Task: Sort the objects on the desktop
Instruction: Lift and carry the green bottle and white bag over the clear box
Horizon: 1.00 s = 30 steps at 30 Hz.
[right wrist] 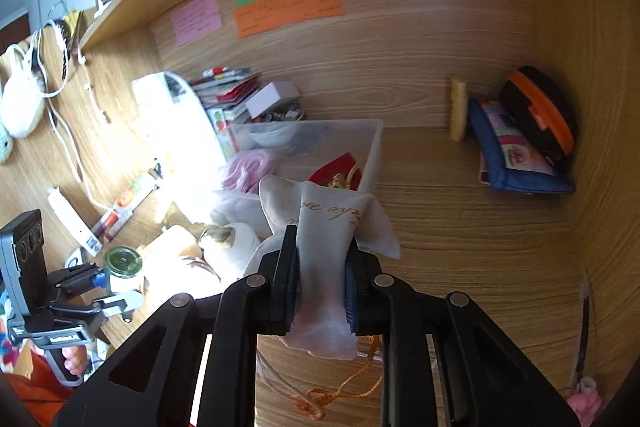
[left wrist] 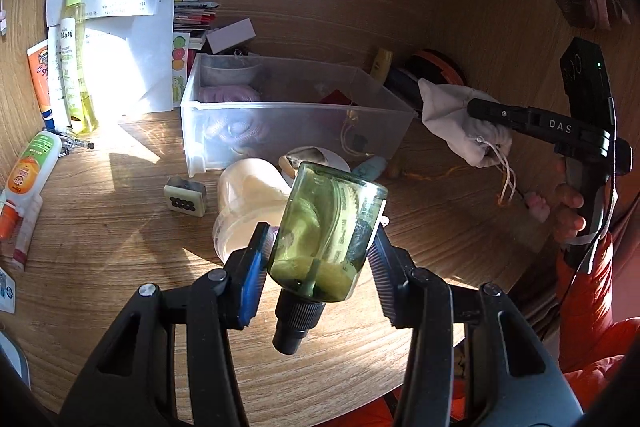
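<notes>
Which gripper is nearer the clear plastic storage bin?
Right. The right gripper holds its white cloth pouch at the clear plastic storage bin; the left gripper stays farther back.

I see a green bottle [left wrist: 326, 235] tilted, cap toward me; a white pouch [right wrist: 324, 255] hangs, apparently cloth.

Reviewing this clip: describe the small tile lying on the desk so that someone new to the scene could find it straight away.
Start at the clear plastic bin in the middle of the wooden desk. Off its near left corner, apart from the cream jar, lies the tile. It is the only small square block, pale-faced with a row of dark circles.
</notes>
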Tool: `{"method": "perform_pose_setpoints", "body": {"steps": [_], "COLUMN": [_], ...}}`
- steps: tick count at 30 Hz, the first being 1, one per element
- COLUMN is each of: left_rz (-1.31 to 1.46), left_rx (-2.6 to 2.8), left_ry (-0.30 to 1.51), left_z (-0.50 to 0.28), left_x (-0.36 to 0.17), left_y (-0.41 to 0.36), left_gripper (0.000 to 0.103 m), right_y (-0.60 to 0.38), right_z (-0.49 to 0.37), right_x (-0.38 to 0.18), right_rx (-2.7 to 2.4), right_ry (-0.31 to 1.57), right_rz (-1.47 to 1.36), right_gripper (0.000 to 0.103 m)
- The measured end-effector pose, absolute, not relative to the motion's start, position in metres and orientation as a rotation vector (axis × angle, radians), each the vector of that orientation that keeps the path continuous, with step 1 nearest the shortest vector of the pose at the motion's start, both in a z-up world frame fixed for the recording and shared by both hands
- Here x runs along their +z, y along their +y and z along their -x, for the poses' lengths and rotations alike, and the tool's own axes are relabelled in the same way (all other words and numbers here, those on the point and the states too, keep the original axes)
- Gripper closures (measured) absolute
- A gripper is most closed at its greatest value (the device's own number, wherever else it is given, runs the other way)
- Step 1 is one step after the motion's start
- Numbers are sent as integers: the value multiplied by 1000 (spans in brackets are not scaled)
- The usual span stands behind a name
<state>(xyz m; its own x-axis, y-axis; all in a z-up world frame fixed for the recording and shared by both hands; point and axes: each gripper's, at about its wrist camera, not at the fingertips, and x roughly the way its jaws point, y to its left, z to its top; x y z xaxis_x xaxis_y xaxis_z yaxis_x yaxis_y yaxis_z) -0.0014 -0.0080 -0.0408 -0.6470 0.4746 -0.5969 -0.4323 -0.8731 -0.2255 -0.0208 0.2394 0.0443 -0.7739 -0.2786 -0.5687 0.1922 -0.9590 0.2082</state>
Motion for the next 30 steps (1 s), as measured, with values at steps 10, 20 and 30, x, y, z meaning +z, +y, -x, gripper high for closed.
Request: {"method": "perform_pose_setpoints", "body": {"steps": [10,20,30], "left_rz": [880,829,812], "left_rx": [2491,2504,2527], "left_ry": [-79,-63,-73], "left_z": [22,42,77], "left_x": [-26,-10,1], "left_y": [-7,-6,-15], "left_gripper": [56,56,56], "right_y": [242,228,219], "right_z": [25,46,72], "right_x": [58,52,66], "right_rx": [-2750,-2692,-2675], "right_ry": [-186,-161,-163], "right_rz": [-862,-867,-819], "right_gripper": [92,92,92]}}
